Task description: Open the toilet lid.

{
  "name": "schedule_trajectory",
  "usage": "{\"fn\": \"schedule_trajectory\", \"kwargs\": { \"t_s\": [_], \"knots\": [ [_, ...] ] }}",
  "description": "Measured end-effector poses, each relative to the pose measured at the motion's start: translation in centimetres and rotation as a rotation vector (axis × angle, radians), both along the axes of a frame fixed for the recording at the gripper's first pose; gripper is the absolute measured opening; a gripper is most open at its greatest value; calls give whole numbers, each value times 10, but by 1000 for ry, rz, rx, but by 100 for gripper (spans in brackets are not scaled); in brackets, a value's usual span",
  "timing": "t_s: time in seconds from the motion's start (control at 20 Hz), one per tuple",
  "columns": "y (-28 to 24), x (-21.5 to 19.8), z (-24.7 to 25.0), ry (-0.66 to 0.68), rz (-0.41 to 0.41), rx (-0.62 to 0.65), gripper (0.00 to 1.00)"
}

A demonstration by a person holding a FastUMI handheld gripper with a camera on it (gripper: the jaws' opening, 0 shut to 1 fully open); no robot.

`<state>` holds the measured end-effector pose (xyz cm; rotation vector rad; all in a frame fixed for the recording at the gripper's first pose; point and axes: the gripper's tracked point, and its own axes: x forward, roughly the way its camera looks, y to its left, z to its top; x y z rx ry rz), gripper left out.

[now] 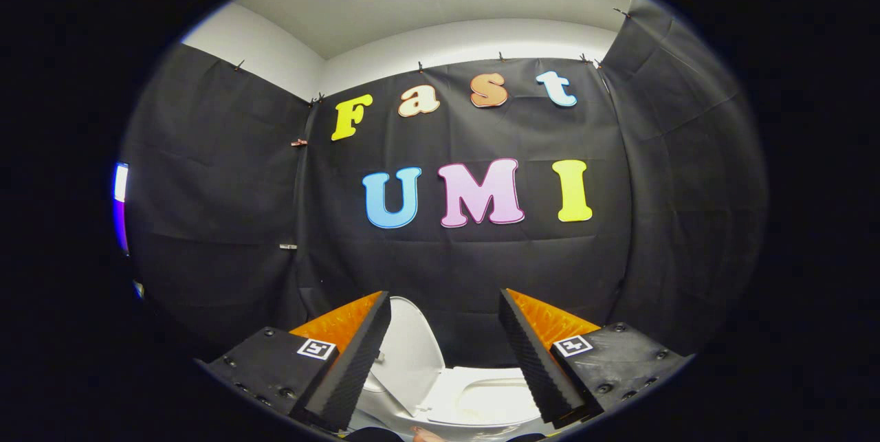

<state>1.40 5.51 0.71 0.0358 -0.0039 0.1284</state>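
**Lid raised, tongs clear of it**

Lid stands up from the toilet, seen low between the two fingers of the tongs and just beyond them. It reads as raised: its long axis runs roughly upright, hinge end down at the back of the bowl, free rounded end up toward the black cloth wall, leaning a little away from the seat opening. Its broad face turns toward the bowl side.

The tongs are spread wide and grip nothing; the lid sits in the gap nearer the left finger, and I cannot tell whether that finger touches it.

My worry from here is the lid tipping forward and dropping shut if it has not passed its balance point, or if the left finger snags its edge on the way out. A sideways brush could also strain the hinge.
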Motion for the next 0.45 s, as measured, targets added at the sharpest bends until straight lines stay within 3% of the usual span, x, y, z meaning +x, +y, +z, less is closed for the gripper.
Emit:
{"fn": "schedule_trajectory", "kwargs": {
  "t_s": [0.45],
  "knots": [
    [-2, -1, 0, -2, -5, -6, 99]
  ]
}}
